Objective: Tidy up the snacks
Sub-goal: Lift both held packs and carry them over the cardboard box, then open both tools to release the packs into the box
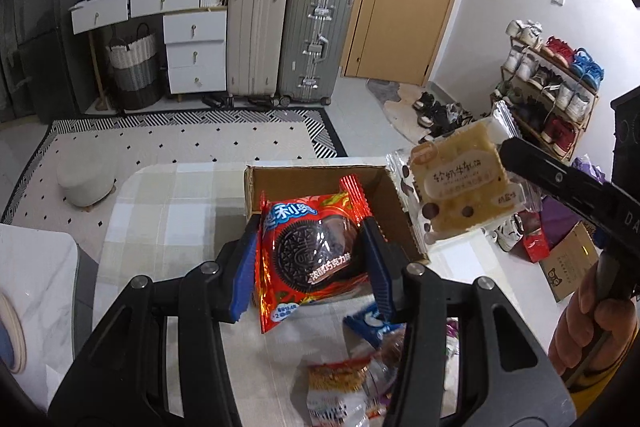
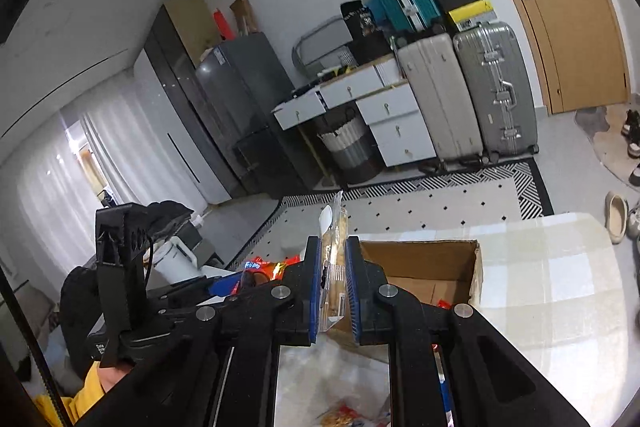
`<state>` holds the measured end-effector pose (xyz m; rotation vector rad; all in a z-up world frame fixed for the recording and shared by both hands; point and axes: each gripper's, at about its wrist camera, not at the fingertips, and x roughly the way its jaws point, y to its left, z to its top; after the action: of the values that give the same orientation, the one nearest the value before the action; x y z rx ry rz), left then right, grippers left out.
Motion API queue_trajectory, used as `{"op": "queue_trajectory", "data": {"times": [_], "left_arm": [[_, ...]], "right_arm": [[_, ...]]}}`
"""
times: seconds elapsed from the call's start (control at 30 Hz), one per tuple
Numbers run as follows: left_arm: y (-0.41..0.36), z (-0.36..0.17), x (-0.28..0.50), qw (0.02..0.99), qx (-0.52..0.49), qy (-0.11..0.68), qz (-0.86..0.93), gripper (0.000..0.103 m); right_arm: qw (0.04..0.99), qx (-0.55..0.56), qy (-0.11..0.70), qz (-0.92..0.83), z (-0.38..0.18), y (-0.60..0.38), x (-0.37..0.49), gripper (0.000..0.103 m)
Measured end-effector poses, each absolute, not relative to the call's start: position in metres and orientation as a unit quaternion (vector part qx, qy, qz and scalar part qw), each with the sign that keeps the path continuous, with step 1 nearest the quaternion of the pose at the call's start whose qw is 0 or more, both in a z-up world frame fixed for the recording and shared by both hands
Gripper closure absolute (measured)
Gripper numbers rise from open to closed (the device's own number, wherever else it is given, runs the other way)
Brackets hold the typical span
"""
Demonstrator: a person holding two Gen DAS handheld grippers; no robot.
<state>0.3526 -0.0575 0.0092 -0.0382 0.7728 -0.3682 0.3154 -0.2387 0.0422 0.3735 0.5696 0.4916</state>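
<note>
In the left wrist view, the left gripper sits at the lower centre of the frame, its blue-padded fingers closed on the two sides of a red cookie packet printed with a dark round sandwich cookie. The packet hangs in the air just in front of an open cardboard box, which stands on the checked table at mid-frame. Below the packet, at the bottom of the frame, more wrapped snacks lie loose on the table, among them a blue packet.

To the right of the box in the same view, the right gripper reaches in from the right edge, held by a hand. It is clamped on the upper right corner of a clear-wrapped pale square biscuit packet, which hangs above the box's right wall.

In the right wrist view, the right gripper stands at centre, its blue pads pressed on that biscuit packet, seen edge-on and upright between them. The cardboard box lies just behind and to the right, on the checked table. The left gripper's black body shows at lower left, with the red packet beyond it.
</note>
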Motion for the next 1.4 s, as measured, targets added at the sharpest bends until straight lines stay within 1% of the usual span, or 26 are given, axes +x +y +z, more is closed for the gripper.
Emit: {"op": "queue_trajectory", "data": {"times": [0.43,0.87,1.17,1.2,1.3,1.33,1.4], "left_arm": [[-0.087,-0.051,0.444,0.892,-0.013,0.417,-0.172,0.058],[-0.122,-0.117,0.488,0.873,0.004,0.454,-0.177,0.058],[-0.129,-0.139,0.507,0.872,0.009,0.46,-0.166,0.058],[-0.128,-0.139,0.508,0.873,0.008,0.458,-0.165,0.056],[-0.125,-0.139,0.51,0.876,0.003,0.455,-0.158,0.044],[-0.122,-0.137,0.505,0.877,0.001,0.454,-0.156,0.041],[-0.118,-0.134,0.502,0.878,-0.002,0.452,-0.156,0.041]], "right_arm": [[0.902,0.174,0.323,0.228,-0.016,-0.235,0.379,0.091],[0.895,0.159,0.361,0.21,-0.065,-0.237,0.404,0.091],[0.897,0.13,0.367,0.208,-0.073,-0.226,0.405,0.091],[0.898,0.128,0.367,0.207,-0.074,-0.225,0.405,0.091],[0.898,0.125,0.368,0.208,-0.074,-0.221,0.407,0.091],[0.898,0.125,0.368,0.208,-0.074,-0.221,0.406,0.091],[0.898,0.122,0.369,0.207,-0.075,-0.22,0.405,0.091]]}}
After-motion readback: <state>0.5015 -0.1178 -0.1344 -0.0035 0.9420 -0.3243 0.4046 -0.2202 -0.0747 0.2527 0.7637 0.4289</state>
